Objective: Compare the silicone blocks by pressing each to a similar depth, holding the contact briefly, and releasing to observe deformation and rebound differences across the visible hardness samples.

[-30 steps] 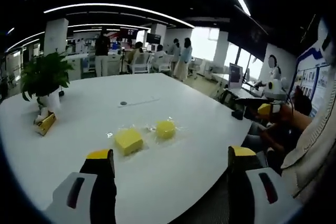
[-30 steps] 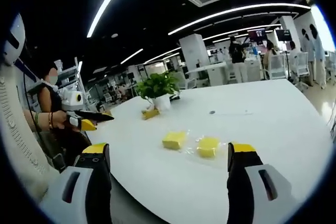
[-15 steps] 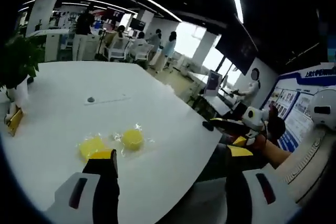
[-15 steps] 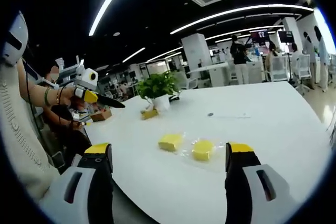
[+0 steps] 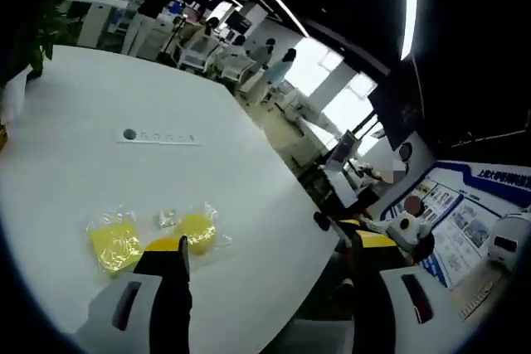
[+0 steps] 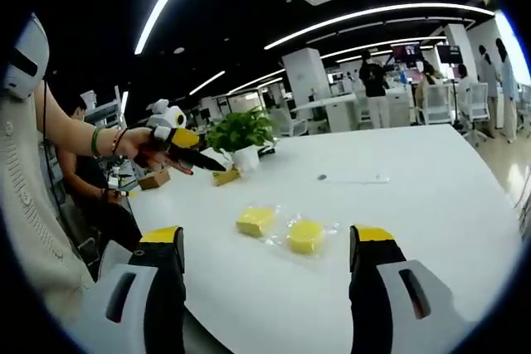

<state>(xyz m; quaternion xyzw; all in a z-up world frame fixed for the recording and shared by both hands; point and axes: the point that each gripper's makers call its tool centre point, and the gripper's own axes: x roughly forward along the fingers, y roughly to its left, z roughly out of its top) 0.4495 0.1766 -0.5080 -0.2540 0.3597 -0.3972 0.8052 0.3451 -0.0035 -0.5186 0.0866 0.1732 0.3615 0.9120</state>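
Two yellow silicone blocks, one square (image 6: 255,220) and one round (image 6: 305,236), lie wrapped in clear film at centre frame on the white surface (image 6: 431,205); they look soft, so press their tops. Both grippers' jaws stand apart

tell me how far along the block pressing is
Nothing looks done: the square yellow block and round yellow block both lie on the white table in clear wrap, untouched. In hand: the left gripper is raised over the table, and the right gripper is open, short of the blocks. Left: pressing, holding and releasing each.
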